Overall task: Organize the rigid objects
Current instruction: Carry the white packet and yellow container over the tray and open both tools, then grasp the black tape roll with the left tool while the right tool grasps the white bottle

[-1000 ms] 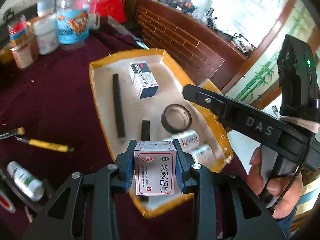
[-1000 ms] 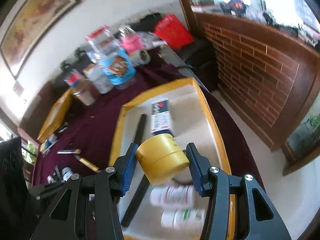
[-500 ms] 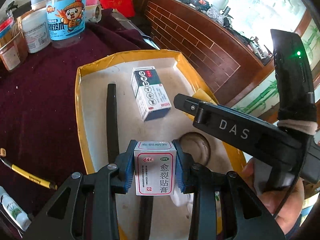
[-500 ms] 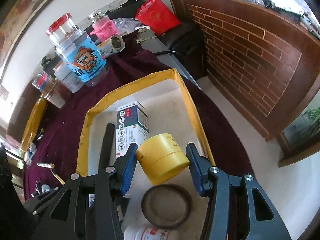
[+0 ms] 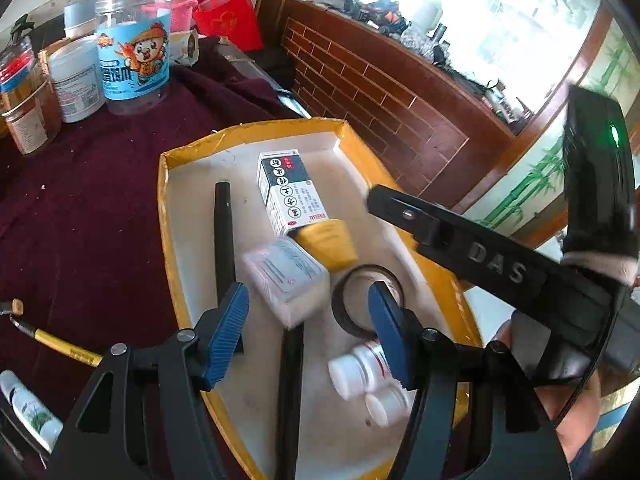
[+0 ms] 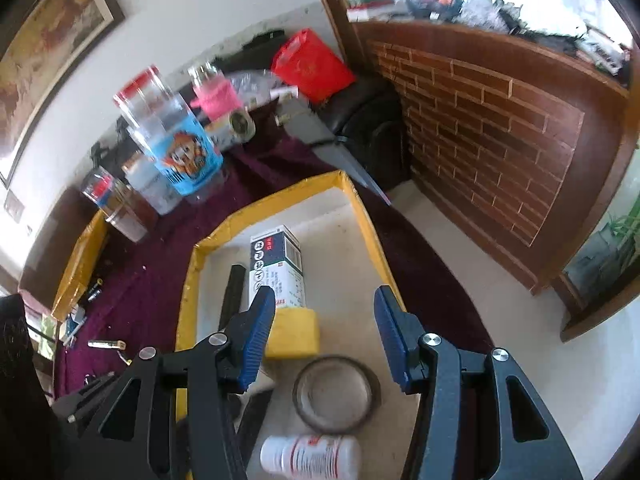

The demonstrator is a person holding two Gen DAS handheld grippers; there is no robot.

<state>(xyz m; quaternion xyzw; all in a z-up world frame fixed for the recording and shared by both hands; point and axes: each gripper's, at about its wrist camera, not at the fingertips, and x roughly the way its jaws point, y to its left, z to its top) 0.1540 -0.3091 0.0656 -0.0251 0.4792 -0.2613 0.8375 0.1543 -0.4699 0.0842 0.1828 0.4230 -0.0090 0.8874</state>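
A yellow-rimmed tray (image 5: pixel 162 220) lies on the maroon cloth. My left gripper (image 5: pixel 308 308) hovers over it with its jaws opening. The small white box (image 5: pixel 286 280) is blurred and loose in the tray between and below them, touching neither pad. My right gripper (image 6: pixel 326 336) stands open above the tray. The yellow jar (image 6: pixel 294 332) lies on its side below its left finger, against the black-and-white medicine box (image 6: pixel 276 268). A black tape ring (image 6: pixel 336 394), white bottles (image 5: pixel 368 376) and two black sticks (image 5: pixel 224 240) also lie in the tray.
Jars stand at the back of the cloth, among them a blue-labelled one (image 5: pixel 134 64), with a red bag (image 5: pixel 228 16) behind. A yellow-handled tool (image 5: pixel 60 346) and a small bottle (image 5: pixel 28 408) lie left of the tray. A second yellow tray (image 6: pixel 80 264) sits far left. A brick wall runs along the right.
The left jaws have opened and let go of the white box, which dropped into the tray. The yellow jar has left the right jaws and now lies by the medicine box.
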